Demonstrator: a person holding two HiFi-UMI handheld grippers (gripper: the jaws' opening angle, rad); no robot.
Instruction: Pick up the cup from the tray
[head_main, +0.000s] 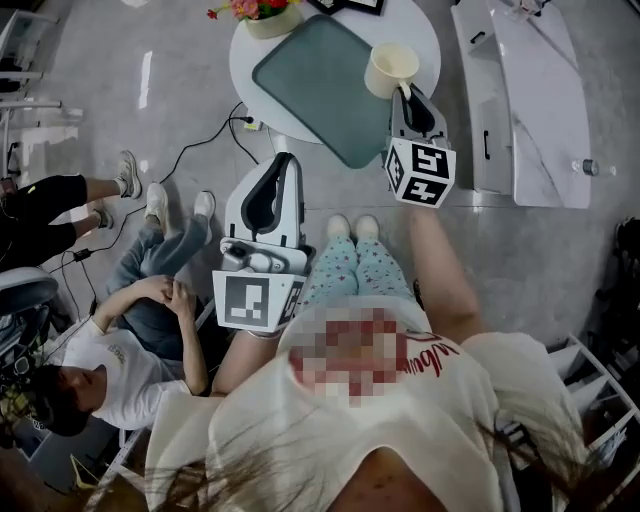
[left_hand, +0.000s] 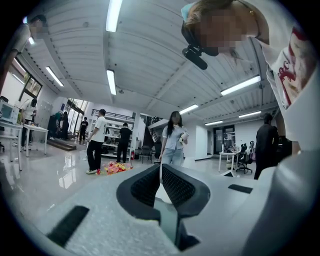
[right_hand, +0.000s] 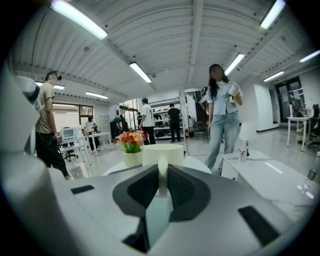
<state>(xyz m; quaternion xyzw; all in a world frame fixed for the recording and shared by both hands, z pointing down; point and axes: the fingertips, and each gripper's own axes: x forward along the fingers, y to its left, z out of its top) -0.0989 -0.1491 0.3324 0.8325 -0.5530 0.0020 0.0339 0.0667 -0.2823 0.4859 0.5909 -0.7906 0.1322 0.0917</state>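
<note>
On my left, the left gripper (head_main: 283, 158) sits out over the floor (head_main: 180, 60), short of the table (head_main: 420, 40). Only the left gripper view shows its jaws pressed together with nothing between them, pointing level into an open office where people stand.

To the right, the head view puts the right gripper (head_main: 405, 92) at the cream cup (head_main: 392, 70), which overlaps the right edge of the grey-green tray (head_main: 310, 70). From above I cannot tell whether the cup touches the tray. The right gripper view settles the grip: the jaws are clamped on the cup's handle (right_hand: 162, 180), and the cup stands upright. That view also shows the flower pot (right_hand: 132, 150) just left of the cup.

The table is round and white. Two people (head_main: 160, 300) sit on the glossy grey floor at the left, with a black cable (head_main: 200, 140) trailing towards the table. A white bench (head_main: 540, 100) with a bottle (head_main: 585, 167) stands at the right.
</note>
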